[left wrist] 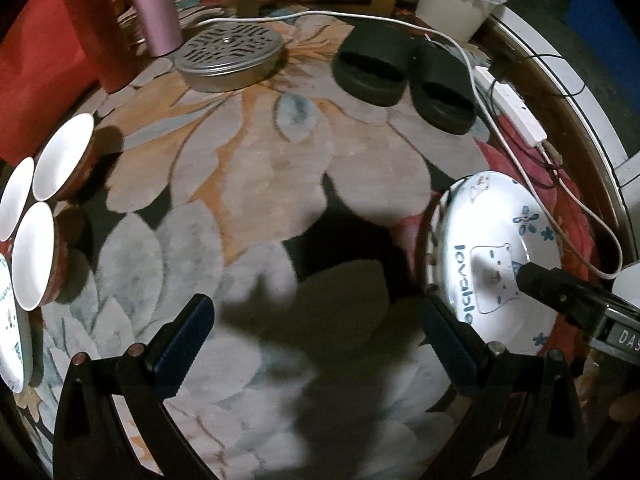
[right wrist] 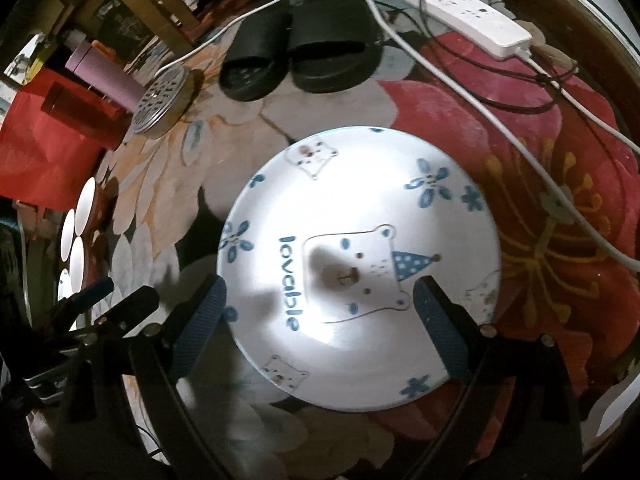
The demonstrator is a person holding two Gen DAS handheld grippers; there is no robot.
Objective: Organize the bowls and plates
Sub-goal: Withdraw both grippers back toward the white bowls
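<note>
A white plate (right wrist: 360, 216) with a blue bear print and the word "lovable" lies flat on the flowered carpet. My right gripper (right wrist: 322, 328) hangs open just above its near half, one pad over each side, neither pressing on it. In the left wrist view the same plate (left wrist: 492, 216) is at the right, with a right-gripper finger (left wrist: 560, 292) over it. My left gripper (left wrist: 320, 340) is open over bare carpet, holding nothing. Three white bowls (left wrist: 60, 160) with red outsides stand clustered at the far left, beside another printed plate (left wrist: 10, 328) at the edge.
Black slippers (left wrist: 400, 76) lie at the back of the carpet. A round perforated metal tin (left wrist: 228, 52), a pink tumbler (left wrist: 154, 4) and a red box (left wrist: 36, 60) stand at back left. A white power strip (right wrist: 468, 20) and cables (right wrist: 500, 120) trail along the right.
</note>
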